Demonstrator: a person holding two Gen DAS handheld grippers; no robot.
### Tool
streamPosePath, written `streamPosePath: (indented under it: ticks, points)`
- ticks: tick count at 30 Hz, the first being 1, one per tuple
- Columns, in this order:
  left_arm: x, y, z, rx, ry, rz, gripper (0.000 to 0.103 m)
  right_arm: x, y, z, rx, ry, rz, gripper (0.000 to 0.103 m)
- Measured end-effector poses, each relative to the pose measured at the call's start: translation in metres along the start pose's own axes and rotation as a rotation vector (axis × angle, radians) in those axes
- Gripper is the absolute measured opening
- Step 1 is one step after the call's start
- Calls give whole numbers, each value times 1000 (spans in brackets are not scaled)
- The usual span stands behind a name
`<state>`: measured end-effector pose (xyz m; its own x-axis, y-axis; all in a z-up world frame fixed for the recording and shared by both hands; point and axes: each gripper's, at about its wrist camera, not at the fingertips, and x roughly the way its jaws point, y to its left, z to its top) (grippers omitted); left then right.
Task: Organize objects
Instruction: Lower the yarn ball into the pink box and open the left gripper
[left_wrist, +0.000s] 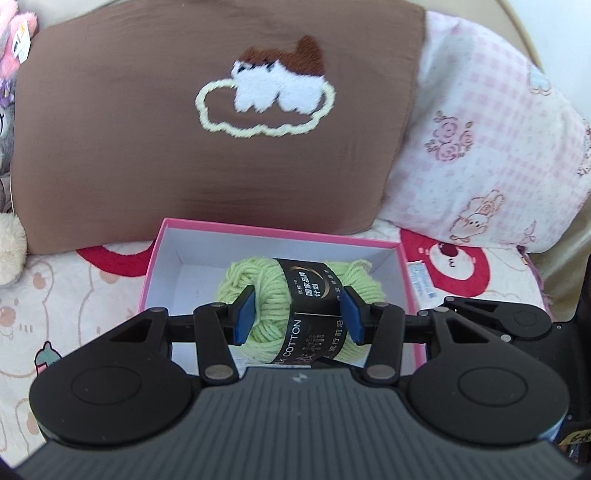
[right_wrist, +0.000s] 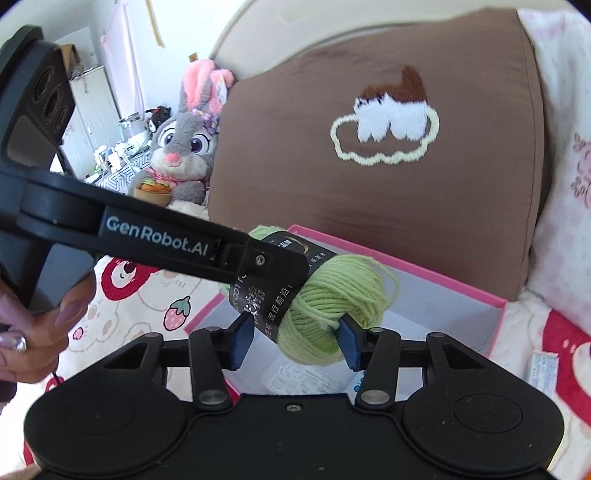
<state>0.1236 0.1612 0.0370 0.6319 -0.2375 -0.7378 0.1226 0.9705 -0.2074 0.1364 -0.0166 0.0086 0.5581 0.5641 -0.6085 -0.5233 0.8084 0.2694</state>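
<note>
A: Green yarn (left_wrist: 273, 295), with a black label round its middle, sits pinched between the blue pads (left_wrist: 243, 314) of the left gripper (left_wrist: 297, 314). Both pads press into the skein at the band.

B: And the pose?

A: Tilted down over the pink box (left_wrist: 159, 266). The yarn hangs above the white inside, nearer the front wall than the back. From the right wrist, the left gripper's arm comes in from the left edge, its tip clamped on the label, a hand (right_wrist: 33, 332) gripping the handle.

B: The right gripper (right_wrist: 295, 341)?

A: Low at the box's front edge, pointing along it. Its right pad (right_wrist: 349, 343) touches the bare green end of the skein; the left pad (right_wrist: 242, 339) stands just off the label, so it is spread, not gripping.

B: Room around the box?

A: It lies on a patterned bed cover (left_wrist: 74, 295). A brown pillow (left_wrist: 184, 147) butts up against its back wall, and a pink pillow (left_wrist: 498, 147) rises near its back right corner. On the left the cover is bare, with a plush rabbit (right_wrist: 184, 147) well off past the brown pillow's left edge. Inside, the floor shows open on the left side and toward the back; something pale lies flat near the front, too blurred to name.
</note>
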Motion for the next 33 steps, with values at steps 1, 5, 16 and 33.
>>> streamPosePath:
  ticks: [1,5,16,33]
  points:
    - [5,4,1,-5,8,6,46,7,-3,1,20,9,5,54]
    - [27,18,6,-26,45,28,46,34,-10,4,76,61,21,54]
    - [85,51,0,-90,140,25,46,88,-21,-1,168,180,-17,54]
    - [127,75,-28,-169,157,25,47,122,-26,-11,168,252,-78,54]
